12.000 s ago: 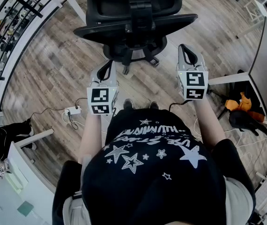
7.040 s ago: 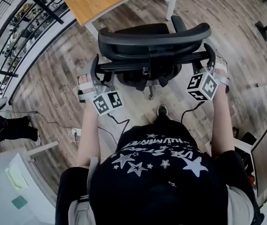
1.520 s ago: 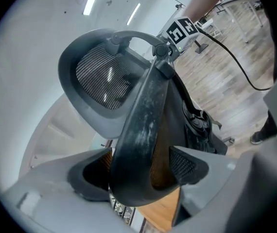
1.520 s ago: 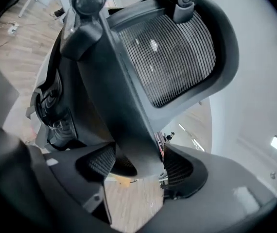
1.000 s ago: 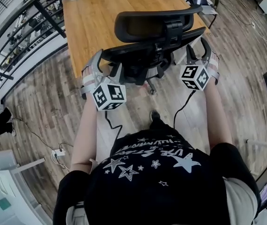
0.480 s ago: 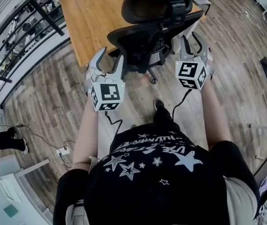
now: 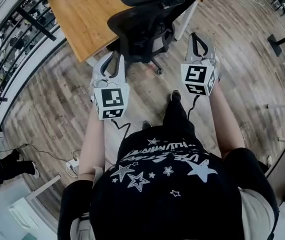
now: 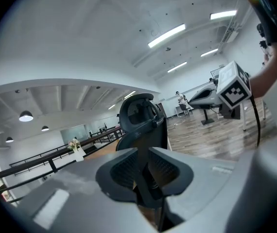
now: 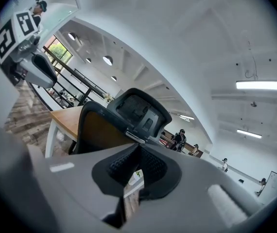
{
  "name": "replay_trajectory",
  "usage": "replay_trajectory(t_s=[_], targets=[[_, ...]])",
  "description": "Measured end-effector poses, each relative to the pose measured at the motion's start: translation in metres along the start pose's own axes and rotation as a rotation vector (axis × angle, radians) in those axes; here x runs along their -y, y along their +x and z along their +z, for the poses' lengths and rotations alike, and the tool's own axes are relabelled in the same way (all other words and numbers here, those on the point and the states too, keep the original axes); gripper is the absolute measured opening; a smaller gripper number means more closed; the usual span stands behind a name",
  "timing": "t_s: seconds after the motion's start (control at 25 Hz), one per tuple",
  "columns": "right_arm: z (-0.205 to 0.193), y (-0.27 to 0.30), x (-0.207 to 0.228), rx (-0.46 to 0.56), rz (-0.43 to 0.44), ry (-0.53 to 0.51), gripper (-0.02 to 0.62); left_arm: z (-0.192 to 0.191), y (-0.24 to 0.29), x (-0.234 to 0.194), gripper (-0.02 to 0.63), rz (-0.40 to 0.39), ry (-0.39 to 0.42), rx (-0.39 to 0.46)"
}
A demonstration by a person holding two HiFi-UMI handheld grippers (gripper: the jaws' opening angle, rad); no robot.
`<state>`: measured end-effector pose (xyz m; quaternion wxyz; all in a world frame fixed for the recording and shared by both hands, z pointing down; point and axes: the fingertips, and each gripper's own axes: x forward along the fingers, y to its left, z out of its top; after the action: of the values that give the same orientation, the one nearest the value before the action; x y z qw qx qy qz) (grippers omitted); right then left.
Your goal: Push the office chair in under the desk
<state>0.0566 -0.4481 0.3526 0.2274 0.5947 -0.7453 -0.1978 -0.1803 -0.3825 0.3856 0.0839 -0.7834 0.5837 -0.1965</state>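
The black office chair [image 7: 147, 19] stands at the wooden desk [image 7: 87, 19], its seat against the desk's edge and its back toward me. Both grippers hang in the air on my side of it, touching nothing. My left gripper [image 7: 113, 60] has just been closing, and a narrow gap remains between its pads with nothing in it. In the left gripper view the chair [image 8: 141, 123] shows straight beyond that gap. My right gripper [image 7: 199, 38] has just closed and is shut on nothing. The right gripper view shows the chair's back [image 9: 129, 113] ahead, in front of the desk [image 9: 63, 115].
A black railing [image 7: 12, 29] runs along the far left. A power strip with cables [image 7: 75, 166] lies on the wood floor beside my left leg. The desk's white leg [image 7: 185, 19] stands right of the chair. Another person [image 7: 0, 169] is at lower left.
Both grippers have come away from the chair's sides and drawn back toward me, their jaws narrowing. The chair now sits farther off, at the desk.
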Motion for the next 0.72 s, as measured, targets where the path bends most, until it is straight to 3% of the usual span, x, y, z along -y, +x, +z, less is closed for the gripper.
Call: replay_trajectory(t_s=[0.16,0.44,0.72], targets=[[-0.014,-0.024,0.004,-0.041,-0.023,0.052,0.003,-0.012,-0.009,0.010,0.002,-0.028,-0.025,-0.025],[-0.032,-0.057,-0.001,-0.076,0.064,0.123,0.002,-0.016,-0.019,0.035,0.002,-0.083,-0.074,-0.029],[-0.056,-0.089,0.004,-0.132,0.096,0.085,0.002,-0.009,-0.034,0.069,0.002,-0.077,-0.085,-0.048]])
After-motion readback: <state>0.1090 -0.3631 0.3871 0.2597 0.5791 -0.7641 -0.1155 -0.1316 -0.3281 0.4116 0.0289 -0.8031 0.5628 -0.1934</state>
